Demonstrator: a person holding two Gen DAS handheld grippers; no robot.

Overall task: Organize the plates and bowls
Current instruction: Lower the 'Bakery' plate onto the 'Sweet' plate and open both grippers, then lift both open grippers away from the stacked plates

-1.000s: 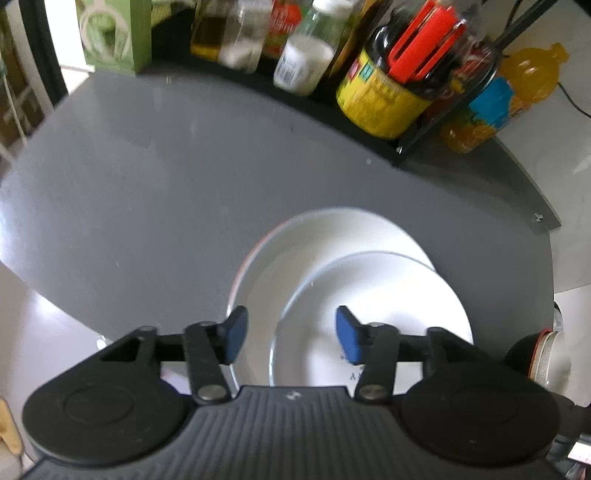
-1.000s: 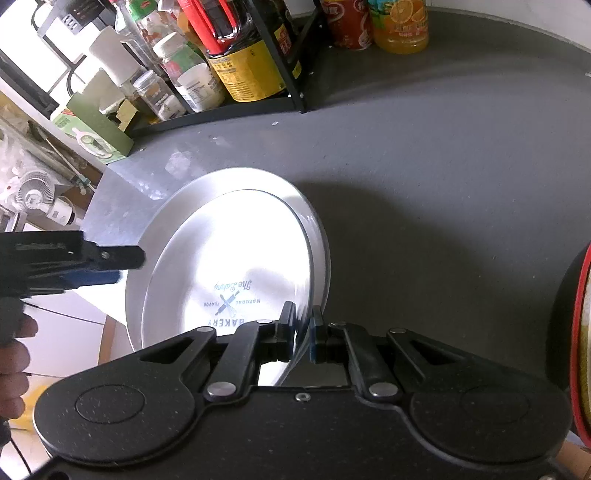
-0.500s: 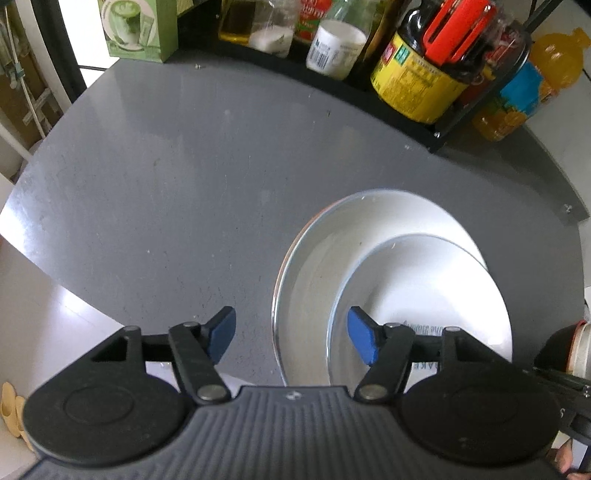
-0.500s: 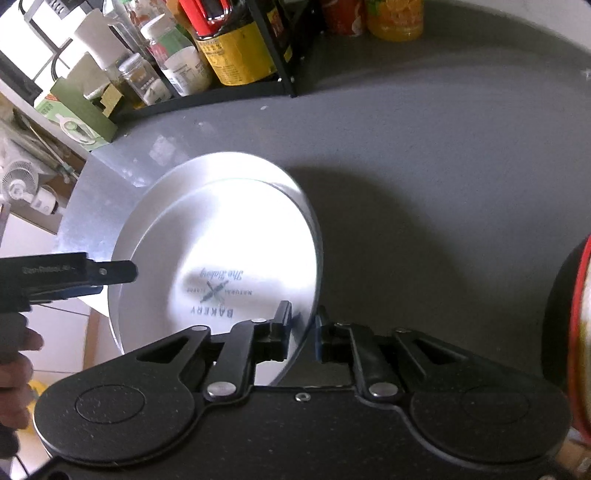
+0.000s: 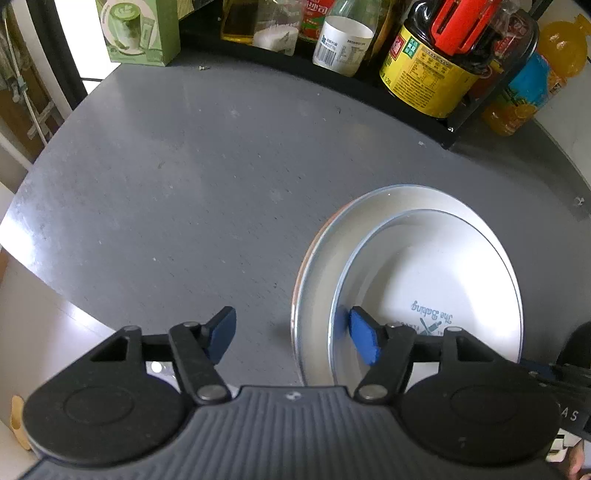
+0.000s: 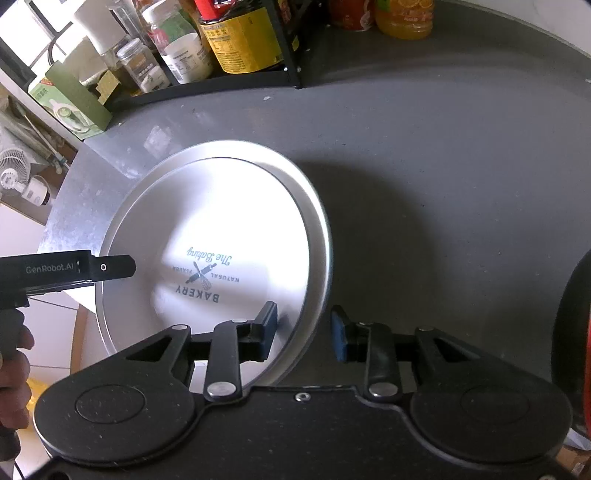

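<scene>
A small white plate [image 5: 436,280] [image 6: 229,229] with "The Baking" lettering lies inside a larger white plate [image 5: 321,266] [image 6: 314,221] on the grey counter [image 5: 184,177]. My left gripper [image 5: 291,334] is open at the plates' left side, its right finger over the small plate's rim and its left finger over bare counter. My right gripper [image 6: 303,328] is open too, its fingers either side of the plates' right rim and apart from it. The left gripper's body [image 6: 66,273] shows in the right wrist view, held by a hand [image 6: 14,354].
A black rack [image 5: 424,122] [image 6: 229,85] of bottles and jars lines the back of the counter, with a green box [image 5: 140,29] at its left end and an orange drink bottle [image 5: 532,88] to its right. A dark, red-rimmed object [image 6: 576,325] sits at the right edge.
My right gripper has opened and let go of the small plate, which now rests in the larger one. My left gripper has shifted left, leaving the plates off to its right.
</scene>
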